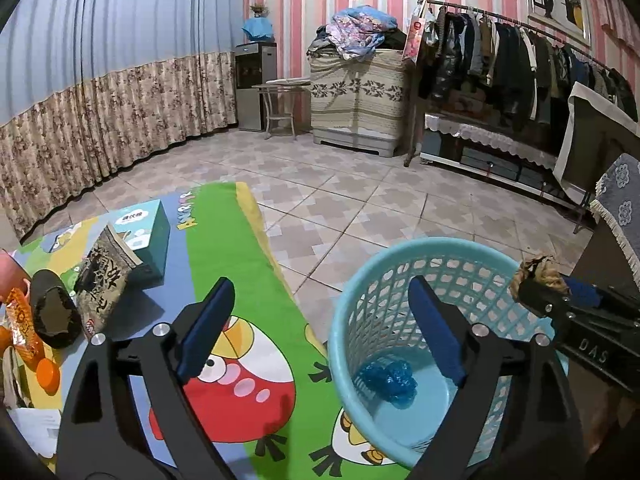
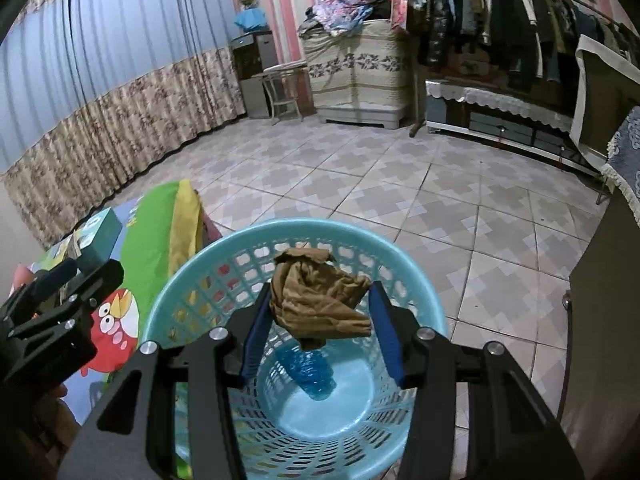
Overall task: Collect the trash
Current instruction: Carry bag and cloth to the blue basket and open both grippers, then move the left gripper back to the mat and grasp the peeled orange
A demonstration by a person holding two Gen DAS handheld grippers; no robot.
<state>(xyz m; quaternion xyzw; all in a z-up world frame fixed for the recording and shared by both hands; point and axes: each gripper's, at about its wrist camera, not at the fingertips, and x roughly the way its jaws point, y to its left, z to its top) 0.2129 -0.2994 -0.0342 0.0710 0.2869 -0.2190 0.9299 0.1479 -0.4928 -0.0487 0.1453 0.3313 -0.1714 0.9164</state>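
Note:
A light blue plastic basket (image 2: 192, 276) stands on the floor beside the table; it also shows in the left wrist view (image 1: 360, 276). A crumpled blue wrapper (image 2: 310, 372) lies on its bottom, also seen from the left wrist (image 1: 390, 380). My right gripper (image 2: 318, 312) is shut on a crumpled brown paper ball (image 2: 320, 300) and holds it above the basket's opening. From the left wrist, that gripper (image 1: 538, 276) and the paper ball (image 1: 540, 270) hang at the basket's right rim. My left gripper (image 1: 320, 324) is open and empty, over the table edge and the basket.
The table has a bright cartoon-bird cloth (image 1: 240, 360). On its left lie a teal box (image 1: 150, 236), a grey snack bag (image 1: 106, 280), a dark bag (image 1: 52, 312), an orange wrapper (image 1: 22, 324) and an orange cap (image 1: 48, 376). A dark cabinet (image 2: 600, 340) stands right of the basket.

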